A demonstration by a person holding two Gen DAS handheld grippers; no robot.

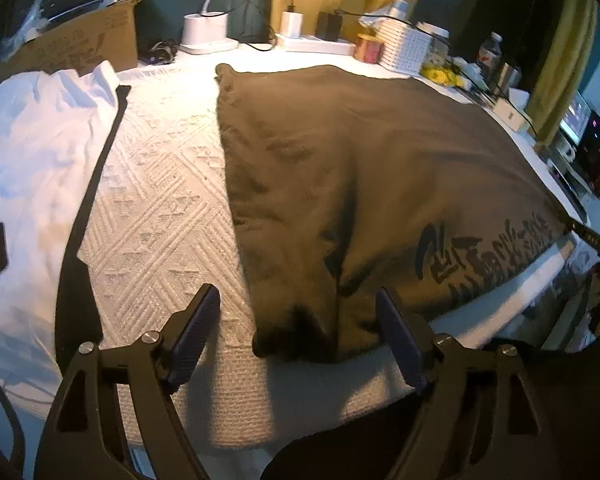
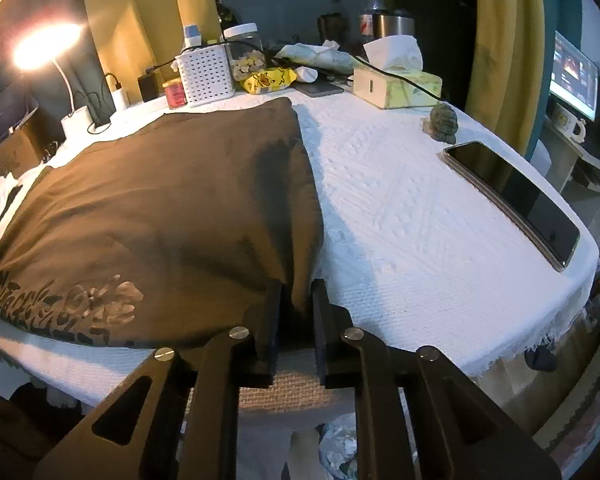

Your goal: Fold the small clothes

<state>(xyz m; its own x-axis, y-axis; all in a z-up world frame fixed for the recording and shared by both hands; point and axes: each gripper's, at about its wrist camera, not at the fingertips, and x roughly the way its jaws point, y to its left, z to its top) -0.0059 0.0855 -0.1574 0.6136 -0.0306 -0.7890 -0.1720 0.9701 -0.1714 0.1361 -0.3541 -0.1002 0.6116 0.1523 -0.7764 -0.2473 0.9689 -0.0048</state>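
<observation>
Lamp light falls warm over the desk (image 1: 160,184), which is covered by a white textured cloth, and many small things stand along its far edge. At the far left lies a white garment (image 1: 32,152) with a dark strip, pushed aside. Next comes the left gripper (image 1: 300,320), its jaws wide apart, hovering just over the near left corner of the brown shirt (image 1: 360,184) but not holding it. The shirt lies spread flat in the middle of the desk, printed side up. On its right near corner the right gripper (image 2: 296,312) has its jaws closed on the fabric. Far right rests a phone (image 2: 516,196), apart from the shirt. I think the risk is this: if only the right corner is lifted, the shirt will twist and fold crooked.
</observation>
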